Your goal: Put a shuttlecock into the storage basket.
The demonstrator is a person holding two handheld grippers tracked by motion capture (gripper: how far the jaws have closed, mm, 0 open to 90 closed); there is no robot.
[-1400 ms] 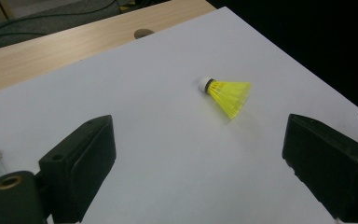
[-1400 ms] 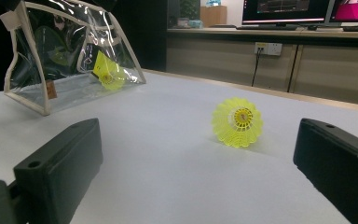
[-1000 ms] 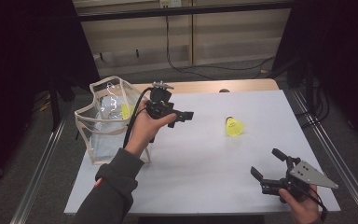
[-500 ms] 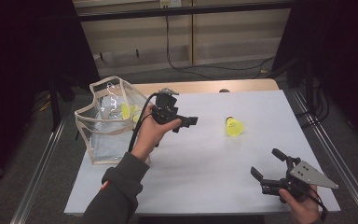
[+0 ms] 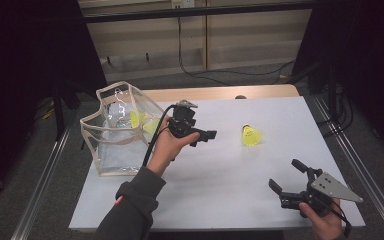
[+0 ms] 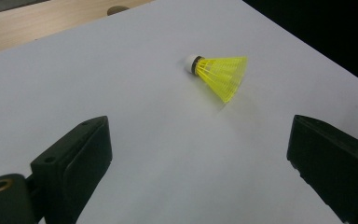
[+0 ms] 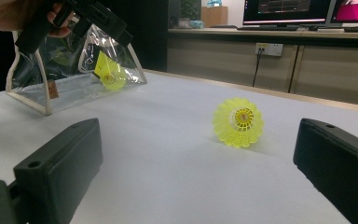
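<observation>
— Where is the left gripper [image 5: 203, 136]?
— Held up over the middle of the table, forearm and dark sleeve [image 5: 132, 210] reaching in from the bottom edge, jaws pointing to the right and spread wide with nothing between them.
— And the right gripper [image 5: 286, 176]?
— Low at the near right corner, gripped in the right hand [image 5: 325, 222], jaws aimed up-left and likewise wide apart, bare.

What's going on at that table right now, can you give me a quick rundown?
Left claw open, aimed at the shuttlecock. Right claw open, low, near table edge. Shuttlecock lying on its side on the white table, untouched. Path clear; clear bag sits off left.
</observation>
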